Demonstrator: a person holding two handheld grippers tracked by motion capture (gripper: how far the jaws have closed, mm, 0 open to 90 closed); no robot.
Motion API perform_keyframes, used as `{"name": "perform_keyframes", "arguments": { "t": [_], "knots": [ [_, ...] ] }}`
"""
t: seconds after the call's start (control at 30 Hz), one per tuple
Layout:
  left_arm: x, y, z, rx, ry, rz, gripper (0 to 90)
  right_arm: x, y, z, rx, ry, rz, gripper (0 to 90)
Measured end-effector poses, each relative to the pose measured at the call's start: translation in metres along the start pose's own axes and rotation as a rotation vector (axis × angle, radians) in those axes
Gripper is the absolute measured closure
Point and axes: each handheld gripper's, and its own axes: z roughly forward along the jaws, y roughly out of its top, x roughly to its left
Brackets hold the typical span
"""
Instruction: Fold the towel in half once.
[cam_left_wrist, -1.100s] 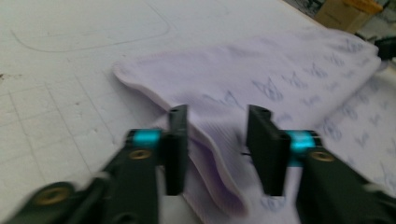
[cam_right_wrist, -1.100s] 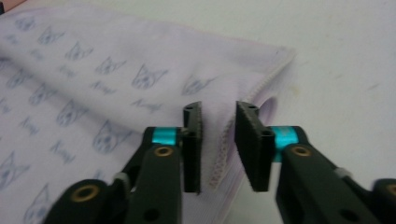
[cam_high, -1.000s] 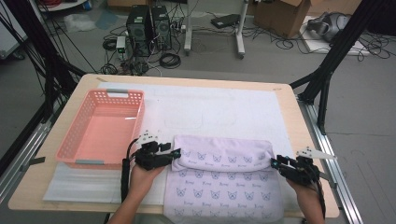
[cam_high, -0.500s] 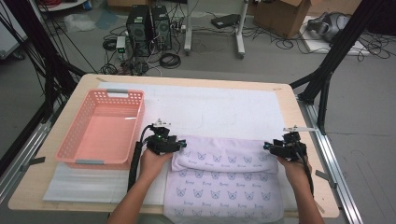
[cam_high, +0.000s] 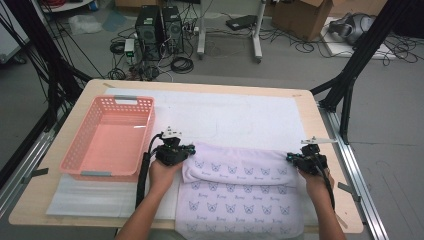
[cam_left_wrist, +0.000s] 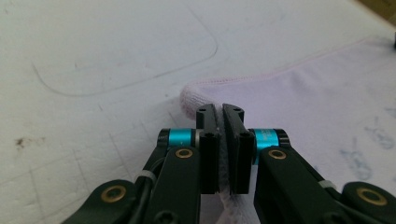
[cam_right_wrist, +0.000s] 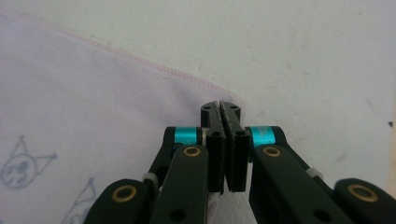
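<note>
While the left gripper (cam_left_wrist: 220, 122) has just been closing, its jaws now pinch the folded corner of the towel (cam_left_wrist: 327, 98), with cloth clearly between the pads. The right gripper (cam_right_wrist: 221, 116) has also just been closing, and its jaws are pressed on the other corner of the towel, where a thin layer of cloth sits between them. Seen from the high view, the left gripper (cam_high: 186, 149) holds the left end of the fold and the right gripper (cam_high: 291, 158) holds the right end. The towel (cam_high: 240, 195) lies on a white mat (cam_high: 240, 117) at the near side of the worktop (cam_high: 90, 92), partly folded over itself. A pink basket (cam_high: 85, 145) stands just left of the left gripper.
</note>
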Motion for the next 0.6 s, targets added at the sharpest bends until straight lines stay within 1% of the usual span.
{"name": "perform_keyframes", "arguments": {
  "t": [0.07, 0.17, 0.2, 0.33, 0.43, 0.5, 0.57, 0.6],
  "knots": [
    [-0.002, 0.001, -0.007, -0.014, -0.014, 0.012, 85.0, 0.0, -0.002, -0.008, -0.025, 0.013, 0.001, 88.6],
    [-0.008, 0.0, -0.019, -0.05, -0.042, 0.026, 84.9, 0.004, -0.007, -0.022, -0.07, 0.034, -0.006, 88.6],
    [-0.01, 0.0, -0.023, -0.053, -0.05, 0.033, 84.9, 0.006, -0.009, -0.027, -0.083, 0.038, -0.008, 88.6],
    [-0.015, -0.009, -0.041, -0.103, -0.093, 0.042, 84.8, 0.011, -0.018, -0.048, -0.134, 0.058, -0.031, 88.6],
    [-0.02, -0.019, -0.052, -0.115, -0.105, 0.057, 84.7, 0.018, -0.028, -0.065, -0.162, 0.075, -0.053, 88.6],
    [-0.023, -0.024, -0.058, -0.113, -0.11, 0.073, 84.6, 0.022, -0.034, -0.073, -0.175, 0.082, -0.061, 89.8],
    [-0.027, -0.029, -0.066, -0.124, -0.116, 0.084, 84.6, 0.026, -0.04, -0.082, -0.185, 0.081, -0.071, 89.7],
    [-0.029, -0.031, -0.07, -0.127, -0.125, 0.089, 84.6, 0.027, -0.044, -0.086, -0.195, 0.086, -0.07, 89.7]
  ]
}}
